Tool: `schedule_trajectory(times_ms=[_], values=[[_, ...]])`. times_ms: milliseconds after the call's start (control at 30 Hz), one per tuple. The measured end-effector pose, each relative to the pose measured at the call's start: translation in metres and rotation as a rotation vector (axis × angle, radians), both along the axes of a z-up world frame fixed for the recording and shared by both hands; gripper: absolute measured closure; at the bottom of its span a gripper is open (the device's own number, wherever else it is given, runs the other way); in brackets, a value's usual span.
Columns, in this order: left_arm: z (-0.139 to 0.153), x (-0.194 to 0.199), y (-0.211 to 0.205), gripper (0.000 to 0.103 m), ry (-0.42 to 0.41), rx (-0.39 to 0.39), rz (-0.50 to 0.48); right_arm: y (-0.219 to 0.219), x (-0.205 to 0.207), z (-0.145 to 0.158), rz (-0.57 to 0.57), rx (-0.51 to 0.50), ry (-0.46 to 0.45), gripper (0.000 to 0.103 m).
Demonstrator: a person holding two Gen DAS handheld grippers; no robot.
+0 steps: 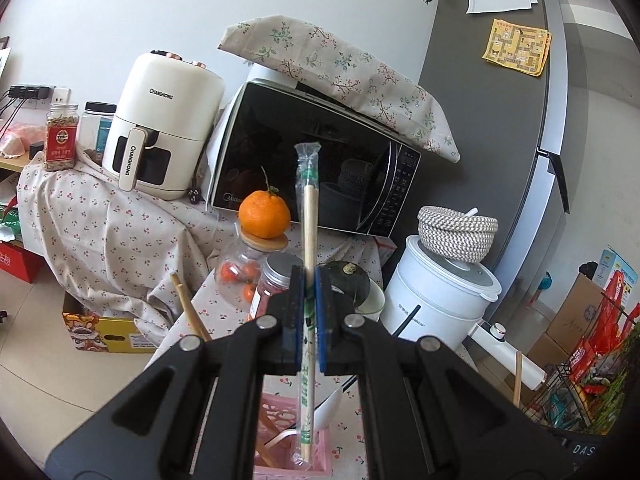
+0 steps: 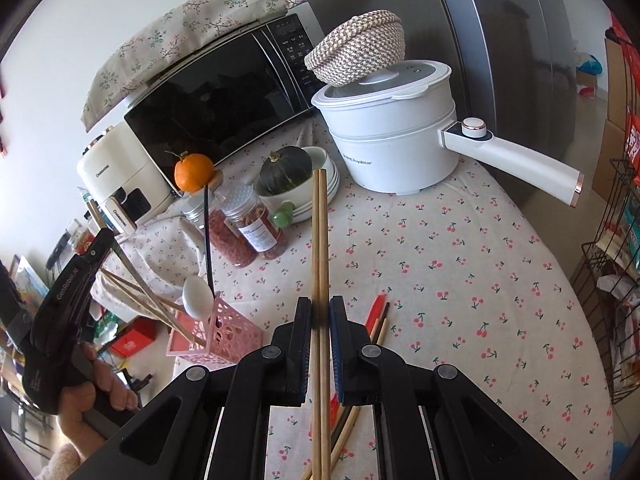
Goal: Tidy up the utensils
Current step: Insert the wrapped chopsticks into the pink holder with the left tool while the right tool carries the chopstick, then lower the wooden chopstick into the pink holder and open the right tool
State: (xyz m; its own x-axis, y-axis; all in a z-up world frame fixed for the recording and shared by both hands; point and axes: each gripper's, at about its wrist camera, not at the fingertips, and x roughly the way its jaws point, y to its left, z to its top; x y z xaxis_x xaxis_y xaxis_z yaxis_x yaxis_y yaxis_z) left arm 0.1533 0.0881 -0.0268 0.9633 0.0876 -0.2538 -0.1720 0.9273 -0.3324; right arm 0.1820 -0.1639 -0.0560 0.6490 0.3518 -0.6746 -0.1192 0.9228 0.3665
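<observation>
The left gripper [image 1: 308, 280] pinches plastic-wrapped wooden chopsticks [image 1: 309, 216] lengthwise, seemingly directly above the pink perforated plastic basket [image 1: 320, 446], while the right gripper [image 2: 320, 312] clamps bare wooden chopsticks [image 2: 320, 240] farther right.

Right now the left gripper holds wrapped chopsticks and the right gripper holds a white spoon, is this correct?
Not quite. The left gripper does hold wrapped chopsticks, but the right gripper holds bare wooden chopsticks, as the right wrist view shows. The white spoon stands in the pink basket.

White wall [image 1: 120, 12], grey fridge [image 1: 492, 128], cherry-print tablecloth [image 2: 460, 264].
</observation>
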Motion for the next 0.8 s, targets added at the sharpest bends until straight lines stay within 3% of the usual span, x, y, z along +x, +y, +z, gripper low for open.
schedule_trajectory(times_ms=[133,267,333,400,433,633,800], values=[[-0.012,0.007,-0.004,0.097,0.002,0.028,0.01,0.002,0.001,0.0,0.004,0.0,-0.006,0.094],[-0.024,0.008,-0.005,0.096,0.081,0.028,-0.01,0.003,0.001,-0.001,0.008,0.0,-0.01,0.094],[-0.023,0.004,-0.007,0.092,0.11,0.051,-0.021,0.003,0.0,0.0,0.005,0.006,-0.015,0.094],[-0.017,-0.001,-0.006,0.075,0.135,0.049,-0.037,0.004,-0.002,0.002,0.006,0.013,-0.025,0.094],[-0.013,-0.005,-0.005,0.073,0.154,0.045,-0.042,0.005,-0.003,0.003,0.006,0.017,-0.029,0.094],[0.0,-0.027,0.012,0.068,0.331,-0.029,-0.06,0.013,-0.013,0.015,0.001,0.061,-0.076,0.094],[-0.012,-0.046,0.031,0.059,0.497,-0.058,-0.09,0.031,-0.017,0.032,-0.016,0.096,-0.152,0.094]])
